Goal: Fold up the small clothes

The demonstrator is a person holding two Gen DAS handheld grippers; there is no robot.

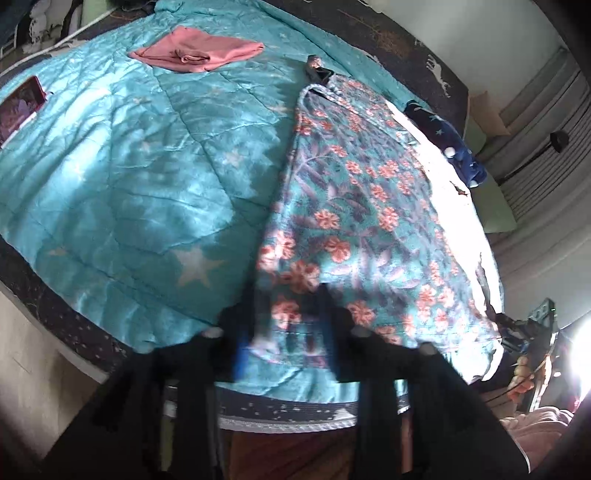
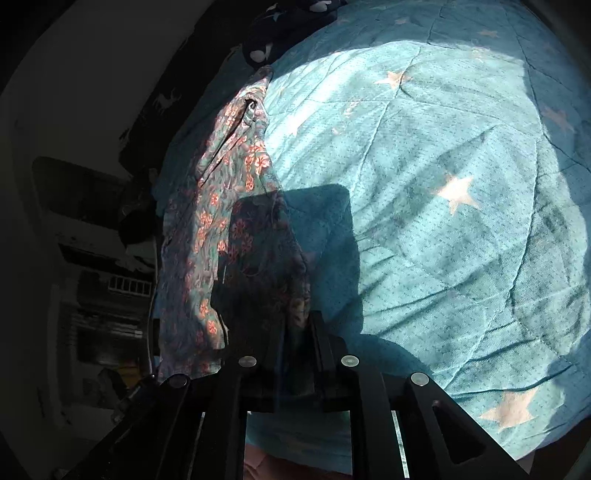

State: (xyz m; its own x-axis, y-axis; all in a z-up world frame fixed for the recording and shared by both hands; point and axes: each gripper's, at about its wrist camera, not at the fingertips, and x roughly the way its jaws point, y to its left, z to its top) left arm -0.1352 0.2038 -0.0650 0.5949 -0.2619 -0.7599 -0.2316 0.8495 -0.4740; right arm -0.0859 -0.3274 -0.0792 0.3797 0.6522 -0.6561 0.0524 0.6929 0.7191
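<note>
A teal floral garment (image 1: 365,206) with orange flowers lies spread on the teal star quilt (image 1: 129,177). My left gripper (image 1: 288,314) is over its near edge with the fingers apart; the view is blurred there. The right gripper also shows in the left wrist view (image 1: 517,332), at the garment's right corner. In the right wrist view my right gripper (image 2: 295,328) is shut on an edge of the floral garment (image 2: 221,206), which hangs bunched and raised to the left. A folded pink garment (image 1: 199,51) lies at the far side of the bed.
A dark blue star-print cloth (image 1: 454,144) lies at the bed's far right; it also shows in the right wrist view (image 2: 280,33). A phone or tablet (image 1: 18,107) lies at the left edge. The bed edge with dark sheet (image 1: 288,406) is just below me.
</note>
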